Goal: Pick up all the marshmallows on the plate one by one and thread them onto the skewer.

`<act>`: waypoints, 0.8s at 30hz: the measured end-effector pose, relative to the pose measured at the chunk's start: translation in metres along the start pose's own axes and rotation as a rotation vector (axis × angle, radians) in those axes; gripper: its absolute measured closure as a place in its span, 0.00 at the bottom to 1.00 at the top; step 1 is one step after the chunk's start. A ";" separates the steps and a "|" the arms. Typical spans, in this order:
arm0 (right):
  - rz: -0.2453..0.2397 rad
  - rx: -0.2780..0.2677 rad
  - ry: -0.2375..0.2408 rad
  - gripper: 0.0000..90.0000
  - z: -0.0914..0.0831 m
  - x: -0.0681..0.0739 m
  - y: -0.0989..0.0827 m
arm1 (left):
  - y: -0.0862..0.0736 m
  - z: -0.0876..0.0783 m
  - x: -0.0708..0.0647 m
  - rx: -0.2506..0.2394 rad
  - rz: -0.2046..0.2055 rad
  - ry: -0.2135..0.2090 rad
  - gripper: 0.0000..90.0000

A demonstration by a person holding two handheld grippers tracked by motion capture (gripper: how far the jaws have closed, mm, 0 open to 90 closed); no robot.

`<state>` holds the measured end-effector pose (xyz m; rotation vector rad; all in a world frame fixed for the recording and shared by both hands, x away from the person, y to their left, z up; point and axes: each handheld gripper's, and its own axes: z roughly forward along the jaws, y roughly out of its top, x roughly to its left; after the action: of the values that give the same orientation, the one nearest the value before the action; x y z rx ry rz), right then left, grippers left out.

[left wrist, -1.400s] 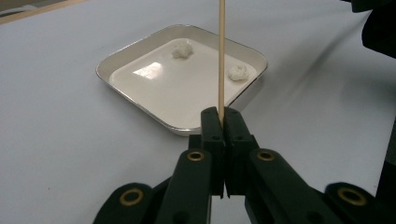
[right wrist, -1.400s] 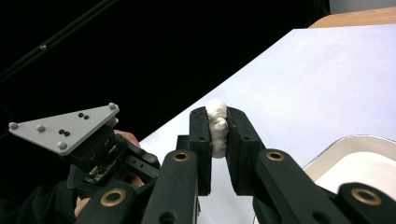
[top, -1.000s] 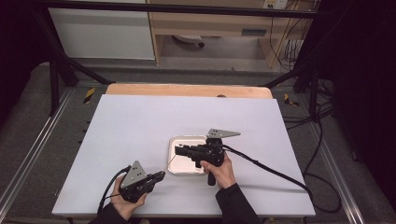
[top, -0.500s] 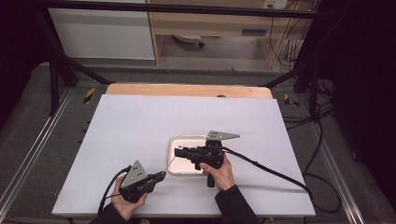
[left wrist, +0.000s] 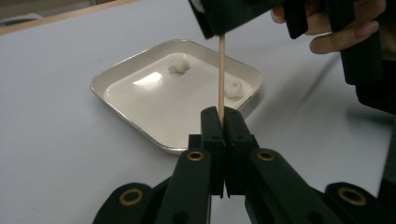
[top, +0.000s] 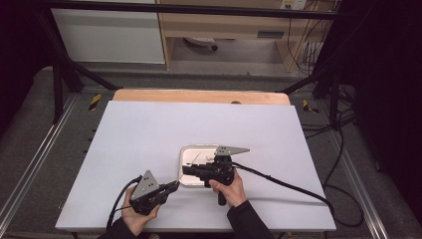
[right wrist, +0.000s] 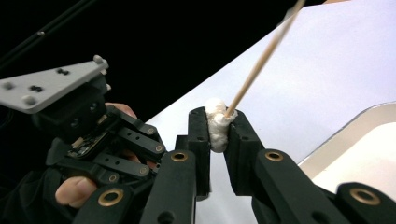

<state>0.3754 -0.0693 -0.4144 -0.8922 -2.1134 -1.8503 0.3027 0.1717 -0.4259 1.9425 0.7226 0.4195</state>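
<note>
While two white cotton wads (left wrist: 178, 65) lay in the shallow silver metal tray (left wrist: 119, 105) at frame centre, left tongs (left wrist: 223, 122) clenched the thin wooden stick (left wrist: 221, 74) and right tongs (right wrist: 218, 126) gripped a third white cotton wad (right wrist: 216, 122).

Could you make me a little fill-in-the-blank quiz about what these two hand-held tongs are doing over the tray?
1. The left tongs are shut on a thin wooden ____.
2. The right tongs squeeze a small white cottony ____, into which the thin wooden stick pokes.
3. Loose white wads lying in the shallow silver metal tray number ____.
4. The tray rests on a ____ table.

Missing words: stick; wad; two; white
</note>
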 end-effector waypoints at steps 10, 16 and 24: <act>0.012 0.050 -0.001 0.89 0.009 -0.002 -0.015 | 0.000 0.007 -0.002 -0.004 0.007 0.011 0.98; 0.012 0.067 -0.012 0.79 0.009 -0.002 -0.015 | 0.000 0.008 -0.001 -0.013 0.004 0.011 0.98; -0.035 0.079 -0.088 0.46 -0.001 0.004 -0.004 | 0.000 0.002 0.006 -0.039 -0.025 0.035 0.98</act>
<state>0.3699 -0.0696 -0.4158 -0.9413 -2.2508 -1.7609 0.3081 0.1742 -0.4270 1.8918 0.7547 0.4503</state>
